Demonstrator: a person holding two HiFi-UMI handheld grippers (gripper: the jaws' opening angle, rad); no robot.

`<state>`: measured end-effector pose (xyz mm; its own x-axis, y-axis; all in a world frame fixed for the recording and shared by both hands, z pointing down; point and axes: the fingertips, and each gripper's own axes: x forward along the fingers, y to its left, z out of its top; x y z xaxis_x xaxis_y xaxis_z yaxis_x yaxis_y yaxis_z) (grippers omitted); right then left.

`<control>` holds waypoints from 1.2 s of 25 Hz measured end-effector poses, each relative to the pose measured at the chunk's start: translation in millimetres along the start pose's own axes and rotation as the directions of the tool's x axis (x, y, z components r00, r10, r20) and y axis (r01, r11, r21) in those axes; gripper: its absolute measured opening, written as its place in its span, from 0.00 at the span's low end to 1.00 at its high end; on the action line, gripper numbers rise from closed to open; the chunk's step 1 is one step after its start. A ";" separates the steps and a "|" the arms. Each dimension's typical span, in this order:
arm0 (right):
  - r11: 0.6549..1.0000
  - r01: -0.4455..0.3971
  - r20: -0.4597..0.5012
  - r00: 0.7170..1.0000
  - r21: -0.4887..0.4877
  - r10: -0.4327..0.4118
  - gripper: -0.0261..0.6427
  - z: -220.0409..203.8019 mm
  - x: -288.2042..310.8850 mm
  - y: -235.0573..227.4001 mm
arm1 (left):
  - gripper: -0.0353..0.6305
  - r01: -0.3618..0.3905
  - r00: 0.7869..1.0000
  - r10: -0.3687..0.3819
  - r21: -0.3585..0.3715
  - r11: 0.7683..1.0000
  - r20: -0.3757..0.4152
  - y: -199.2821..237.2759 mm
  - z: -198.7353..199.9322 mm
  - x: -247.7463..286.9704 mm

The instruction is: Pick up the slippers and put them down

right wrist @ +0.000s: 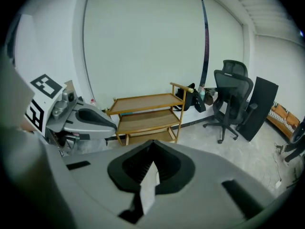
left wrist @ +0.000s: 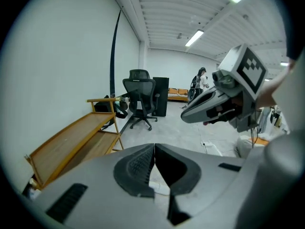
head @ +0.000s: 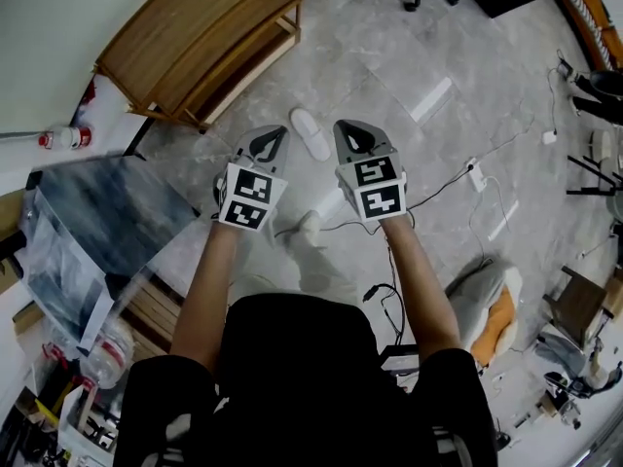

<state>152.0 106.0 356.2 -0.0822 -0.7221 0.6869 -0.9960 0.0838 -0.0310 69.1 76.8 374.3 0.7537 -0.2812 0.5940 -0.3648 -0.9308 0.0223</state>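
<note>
1. Held left claw (head: 276, 134) and right claw (head: 346, 129) side by side, high over the grey floor (head: 438, 47) and well clear of it.
2. Kept both well apart from the wooden rack (head: 204, 37) by the wall.
3. Found both claws pressed together and apparently pinching nothing, with only pale floor showing through the slit under the pads.
4. Found one white slipper (head: 311, 132) lying flat on the floor near the rack's end, held by neither claw.
5. Could not tell a second slipper from a foot in the white shape (head: 310, 228) beneath the arms.
6. Judged the task either finished for that slipper or not yet begun, with nothing in hand either way.
</note>
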 end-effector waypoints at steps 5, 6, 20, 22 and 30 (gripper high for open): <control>0.999 0.013 0.073 0.997 -0.052 -0.009 0.04 32.5 -42.3 5.3 | 0.06 -0.034 0.998 0.035 -0.009 0.999 0.053 -11.5 35.8 -29.7; 0.998 0.015 0.090 0.996 -0.064 -0.009 0.04 38.7 -51.4 5.4 | 0.06 -0.044 0.997 0.044 0.000 0.999 0.067 -14.8 45.4 -35.7; 0.991 -0.025 0.313 0.947 -0.132 0.066 0.04 71.5 -162.1 27.3 | 0.06 -0.112 0.964 0.089 0.077 0.991 0.252 -94.6 129.7 -120.4; 0.991 -0.028 0.332 0.940 -0.133 0.071 0.04 71.3 -172.5 31.3 | 0.06 -0.117 0.960 0.091 0.083 0.990 0.266 -104.1 132.5 -129.9; 0.991 -0.027 0.396 0.915 -0.133 0.078 0.04 79.0 -211.7 51.7 | 0.06 -0.172 0.929 0.135 0.081 0.982 0.345 -116.6 151.1 -175.6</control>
<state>115.1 208.9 151.8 -0.1671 -0.9260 0.3386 -0.9799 0.1940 0.0469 61.9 199.4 145.9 0.8397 -0.4670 0.2770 -0.4439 -0.8842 -0.1453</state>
